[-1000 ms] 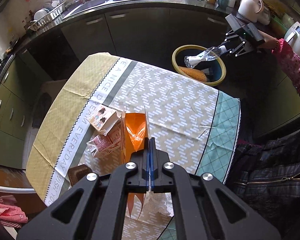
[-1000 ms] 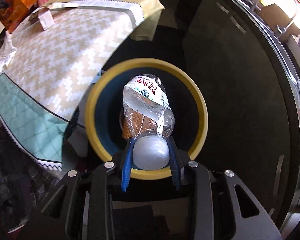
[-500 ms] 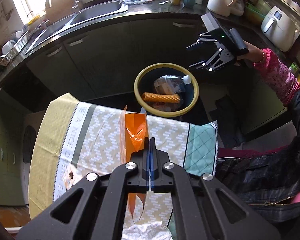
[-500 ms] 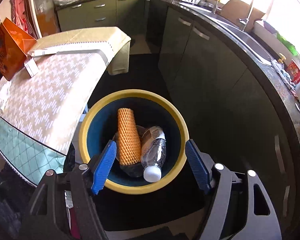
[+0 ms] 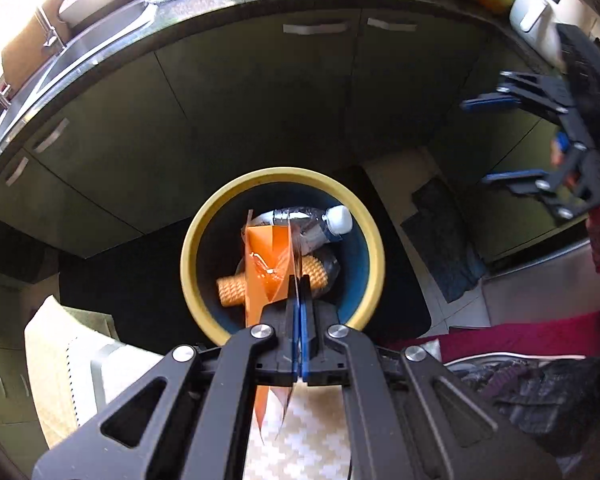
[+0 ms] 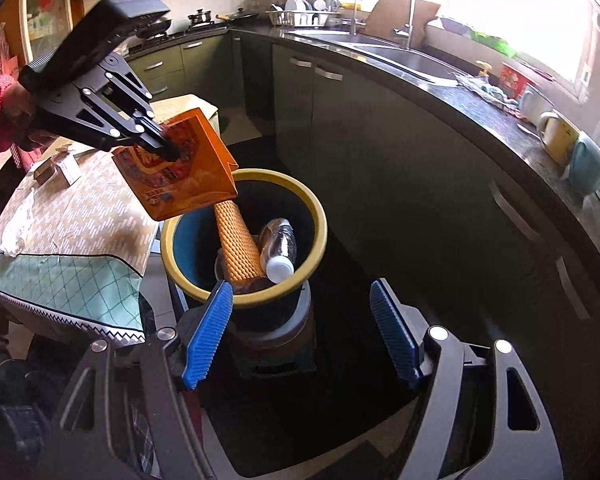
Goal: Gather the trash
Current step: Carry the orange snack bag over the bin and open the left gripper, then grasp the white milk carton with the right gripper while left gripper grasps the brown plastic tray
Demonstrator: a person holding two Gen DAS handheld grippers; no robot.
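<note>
My left gripper (image 5: 300, 284) is shut on an orange snack bag (image 5: 266, 264) and holds it above the yellow-rimmed bin (image 5: 188, 256). In the right wrist view the left gripper (image 6: 168, 152) holds the bag (image 6: 176, 172) just over the bin's near-left rim (image 6: 318, 216). A clear plastic bottle (image 6: 280, 246) with a white cap and an orange ribbed foam sleeve (image 6: 238, 240) lie in the bin. My right gripper (image 6: 300, 328) is open and empty, back from the bin; it shows at the right of the left wrist view (image 5: 500, 140).
The table with a patterned cloth (image 6: 72, 216) stands left of the bin, with small cartons (image 6: 58, 168) and a crumpled white wrapper (image 6: 16, 224) on it. Dark cabinets (image 5: 260, 100) and a counter with a sink (image 6: 400, 56) curve behind the bin.
My left gripper has carried the orange bag off the table to above the bin. My right gripper let the bottle drop into the bin, opened and drew back.
</note>
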